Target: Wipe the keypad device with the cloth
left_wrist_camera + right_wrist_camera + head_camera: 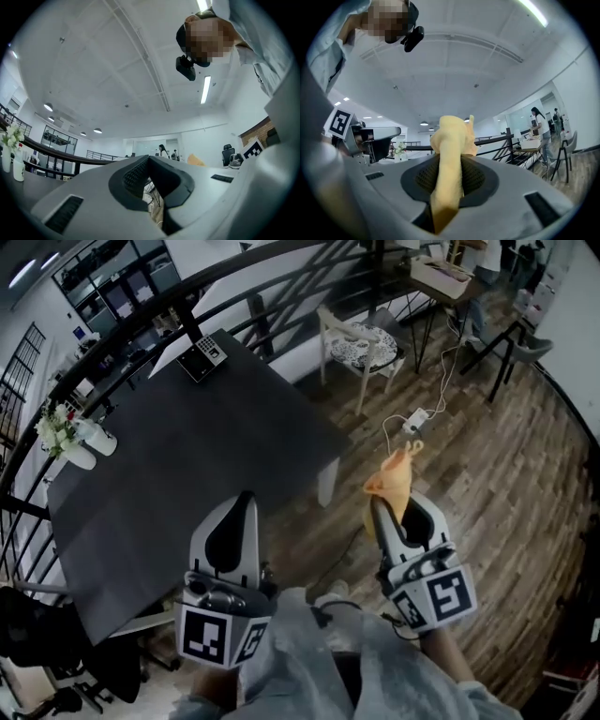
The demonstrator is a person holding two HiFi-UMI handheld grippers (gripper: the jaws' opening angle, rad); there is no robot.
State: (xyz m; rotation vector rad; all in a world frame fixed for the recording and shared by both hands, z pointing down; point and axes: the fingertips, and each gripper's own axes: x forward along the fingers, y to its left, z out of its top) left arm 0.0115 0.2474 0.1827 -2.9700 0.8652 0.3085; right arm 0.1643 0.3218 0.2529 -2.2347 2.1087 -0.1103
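Observation:
The keypad device [202, 356] lies at the far corner of the dark table [206, 456], well away from both grippers. My right gripper [386, 508] is held up beyond the table's right edge, over the wood floor, shut on a yellow-orange cloth [394, 480]. In the right gripper view the cloth [453, 140] stands bunched up between the jaws of that gripper [450, 165], which points up towards the ceiling. My left gripper [244, 510] hovers over the table's near edge, also tilted upward. Its jaws [149, 162] are shut with nothing held.
Two white vases with flowers [73, 439] stand at the table's left edge. A white chair [362, 343], a power strip with cable [414, 418] and another desk [441, 276] are on the wood floor to the right. A dark railing runs behind the table.

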